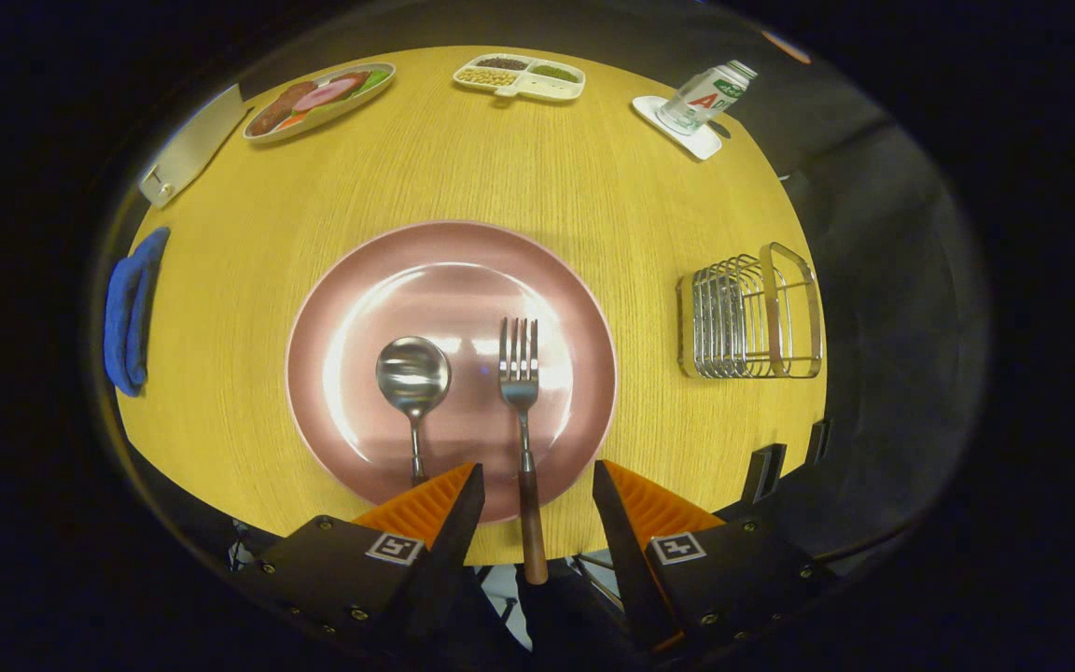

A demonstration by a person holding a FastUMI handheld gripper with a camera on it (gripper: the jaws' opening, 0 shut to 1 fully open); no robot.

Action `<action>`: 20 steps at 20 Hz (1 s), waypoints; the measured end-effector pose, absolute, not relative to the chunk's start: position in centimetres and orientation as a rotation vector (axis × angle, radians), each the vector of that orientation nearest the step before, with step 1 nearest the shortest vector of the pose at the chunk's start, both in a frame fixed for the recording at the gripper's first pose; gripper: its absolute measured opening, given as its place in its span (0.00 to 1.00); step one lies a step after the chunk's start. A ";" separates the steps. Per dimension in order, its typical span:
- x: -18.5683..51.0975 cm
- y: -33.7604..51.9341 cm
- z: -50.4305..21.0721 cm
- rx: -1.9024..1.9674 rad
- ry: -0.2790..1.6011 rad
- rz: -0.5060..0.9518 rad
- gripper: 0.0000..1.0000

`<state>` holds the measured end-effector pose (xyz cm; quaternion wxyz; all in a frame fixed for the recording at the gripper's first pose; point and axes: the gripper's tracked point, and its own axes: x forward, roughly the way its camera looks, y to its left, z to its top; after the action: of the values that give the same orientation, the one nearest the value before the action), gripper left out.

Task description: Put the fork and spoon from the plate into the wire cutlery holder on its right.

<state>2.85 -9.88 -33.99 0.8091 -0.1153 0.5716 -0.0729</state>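
Observation:
A pink plate [360, 271] lies in the middle of the round wooden table. On it rest a metal spoon [413, 376], bowl away from me, and to its right a metal fork [520, 373] with a brown handle that reaches back over the plate's near rim. My gripper [537, 481] hovers above the table's near edge, open, with the fork's handle lying in the gap between the fingers and touching neither. The spoon's handle runs under the left finger [435, 509]. The wire cutlery holder [750, 317] stands to the right of the plate, close to the table's right edge.
At the far side lie an oval dish of food [318, 99], a divided snack tray [519, 77] and a bottle on a white coaster [707, 96]. A blue cloth [132, 313] hangs at the left edge, a white board [190, 145] beyond it. Bare wood surrounds the plate.

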 end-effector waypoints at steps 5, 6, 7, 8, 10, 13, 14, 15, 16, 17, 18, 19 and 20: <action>3.0 -9.8 -35.0 -0.290 1.249 -0.129 0.70; 3.1 -9.6 -35.3 -0.284 1.248 -0.127 0.70; 3.1 -9.5 -35.5 -0.282 1.247 -0.121 0.70; 3.3 -9.7 -35.5 -0.292 1.249 -0.117 0.68; 3.4 -9.6 -35.9 -0.294 1.254 -0.111 0.50; 3.4 -9.5 -36.3 -0.307 1.270 -0.101 0.50; 3.7 -9.6 -36.4 -0.320 1.264 -0.100 0.50; 3.8 -9.5 -36.6 -0.320 1.268 -0.089 0.38; 3.7 -9.5 -36.5 -0.328 1.274 -0.089 0.30; 3.6 -9.4 -36.7 -0.325 1.282 -0.088 0.24; 3.6 -9.3 -36.9 -0.320 1.285 -0.085 0.24; 3.6 -9.1 -36.9 -0.317 1.287 -0.081 0.24; 3.6 -9.1 -37.0 -0.317 1.289 -0.079 0.24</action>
<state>3.61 -9.05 -37.01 0.7871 -0.1472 0.5979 -0.0364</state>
